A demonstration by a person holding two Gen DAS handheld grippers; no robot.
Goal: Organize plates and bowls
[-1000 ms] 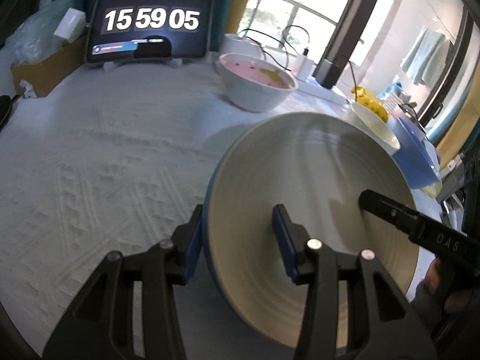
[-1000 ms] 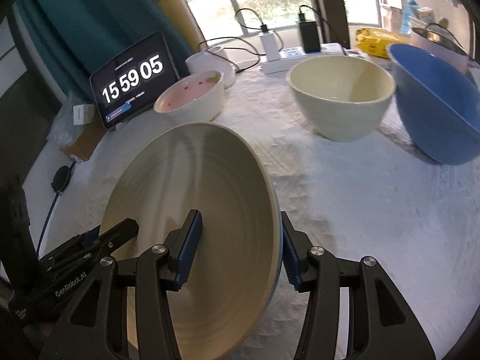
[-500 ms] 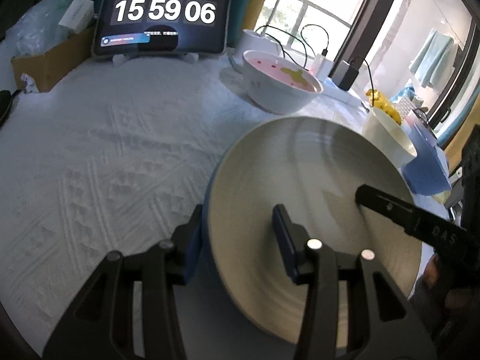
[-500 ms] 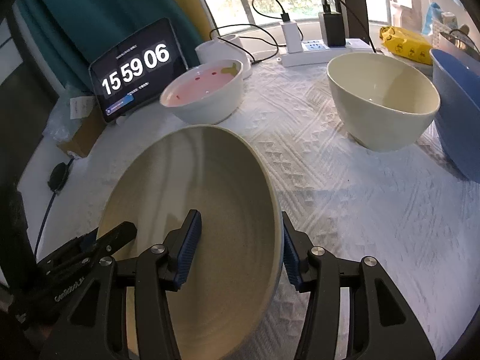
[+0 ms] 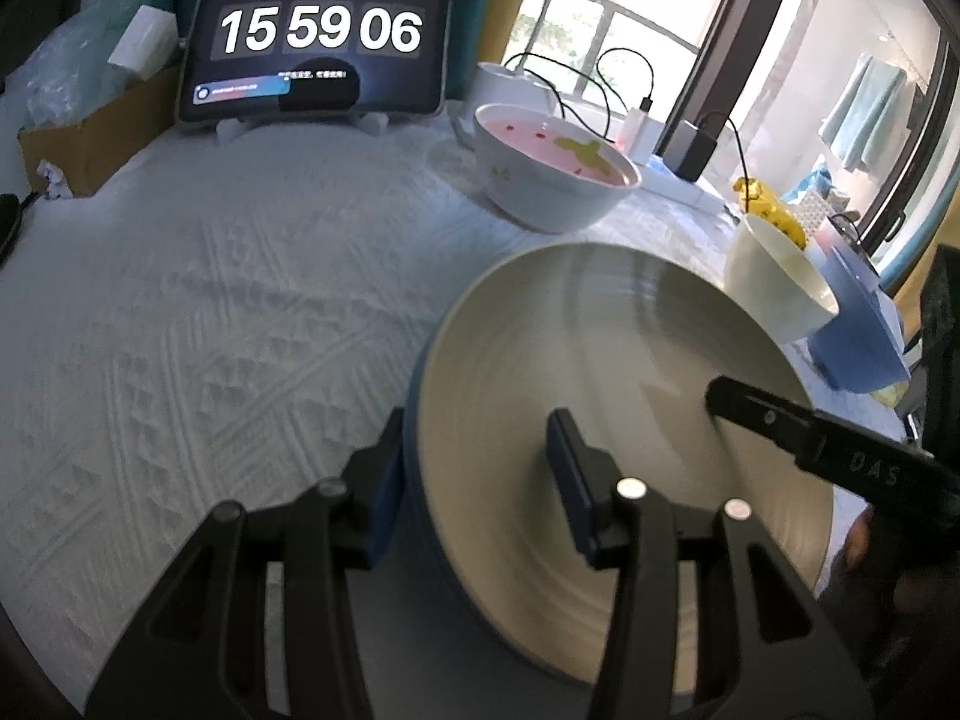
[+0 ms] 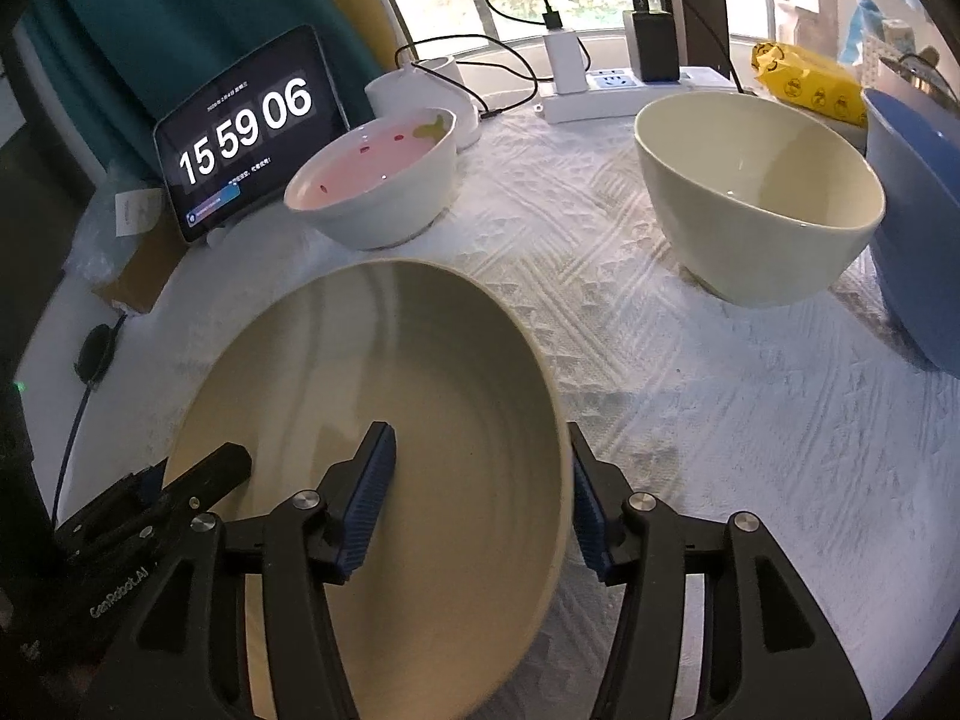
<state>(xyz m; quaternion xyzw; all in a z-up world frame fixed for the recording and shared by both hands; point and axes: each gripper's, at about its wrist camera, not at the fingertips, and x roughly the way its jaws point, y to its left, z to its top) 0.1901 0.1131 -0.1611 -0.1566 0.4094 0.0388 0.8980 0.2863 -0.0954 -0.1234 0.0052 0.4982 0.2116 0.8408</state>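
The left gripper (image 5: 474, 468) straddles the near rim of the big dish (image 5: 600, 348), one pad just outside the blue outer wall and the other well inside, over the beige floor. The jaws stand about half apart. The outer pad looks right up against the wall, but a broad strip of beige shows between the rim and the inner pad, and I cannot tell whether it is actually pinching the dish.

The right gripper (image 6: 480, 480) straddles the opposite side of the rim in the same way: its outer pad is just beside the wall and its inner pad hangs over the floor, apart from the wall. Its jaws have just been opening, with the rim between them and not clamped.

The dish is at the front of the bench (image 6: 720, 420), on the white textured cloth, between the two grippers. It is round, so it has no real long axis, and it is wide and shallow. Its mouth faces up, and I cannot tell if it lies quite flat.

Behind it a white bowl (image 6: 372, 192) with a pink inside stands mouth up. A cream bowl (image 6: 756, 192) stands further right, and a blue bowl (image 6: 912, 210) is just beside it at the edge. All are well apart from the dish. A tablet (image 6: 246, 132) showing a clock leans at the back.
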